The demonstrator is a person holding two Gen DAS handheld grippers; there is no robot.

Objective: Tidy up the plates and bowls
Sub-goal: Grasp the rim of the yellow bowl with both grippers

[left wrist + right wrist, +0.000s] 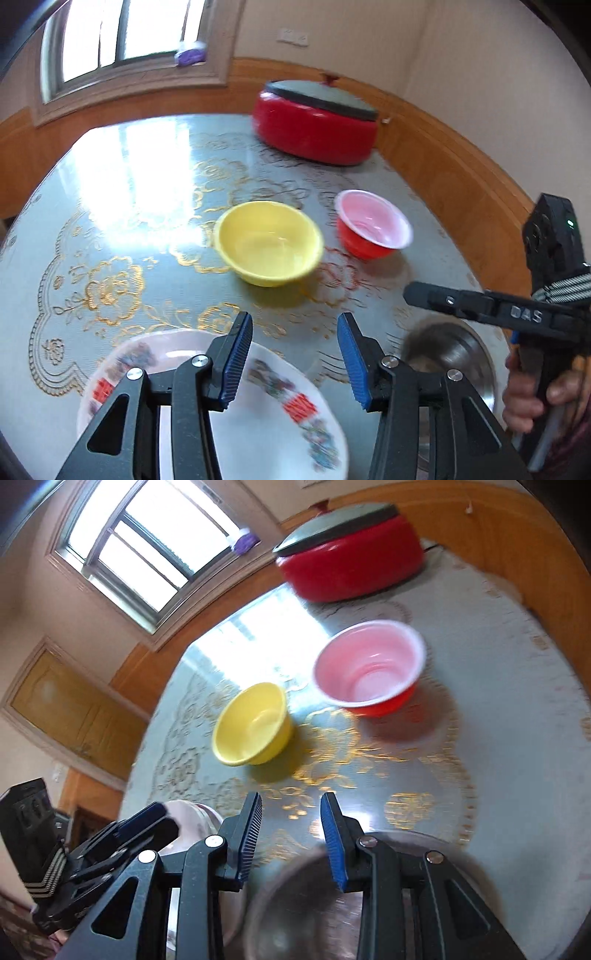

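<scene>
On the round table (122, 206) with its glossy gold-flowered cover, a white ceramic plate with red and floral print (258, 417) lies at the near edge under the left gripper (295, 354), whose blue-padded jaws stand apart with nothing between them. Toward the middle sit an empty yellow plastic bowl (269, 242) and, just to its right, a red plastic bowl with a pink inside (373, 223), while a big red round container with a dark lid (314, 122) stands at the far edge. At the near right edge a shiny steel bowl (448, 354) rests below the right gripper (291, 836), its jaws parted and holding nothing
</scene>
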